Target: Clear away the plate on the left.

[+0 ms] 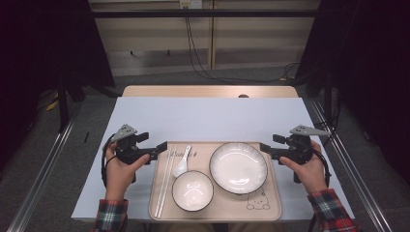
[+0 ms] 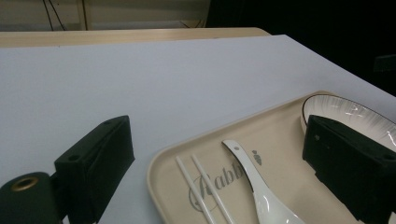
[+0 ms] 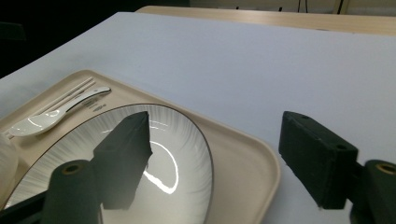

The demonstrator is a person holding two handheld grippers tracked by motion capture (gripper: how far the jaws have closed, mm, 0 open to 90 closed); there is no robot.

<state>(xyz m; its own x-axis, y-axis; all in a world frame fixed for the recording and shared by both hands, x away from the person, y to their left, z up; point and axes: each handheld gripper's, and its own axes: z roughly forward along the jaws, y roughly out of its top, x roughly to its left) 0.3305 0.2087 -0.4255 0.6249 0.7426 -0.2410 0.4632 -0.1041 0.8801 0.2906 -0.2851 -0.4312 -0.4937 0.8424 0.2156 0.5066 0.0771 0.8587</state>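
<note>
Beige rounded tray (image 1: pixel 269 212) holds glossy round plate (image 1: pixel 238 167), bowl (image 1: pixel 192 191), spoon (image 1: pixel 182 162)

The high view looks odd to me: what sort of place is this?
Probably a recording lab staged as a dining spot: a tray with plate, bowl and spoon on a covered table, with dark curtains and cables behind.

Beige tray (image 1: pixel 270 212), white dark-rimmed plate (image 1: pixel 238 167), white spoon (image 1: pixel 182 163), pale blue table (image 1: pixel 208 118), plaid sleeves (image 1: pixel 110 214)
</note>
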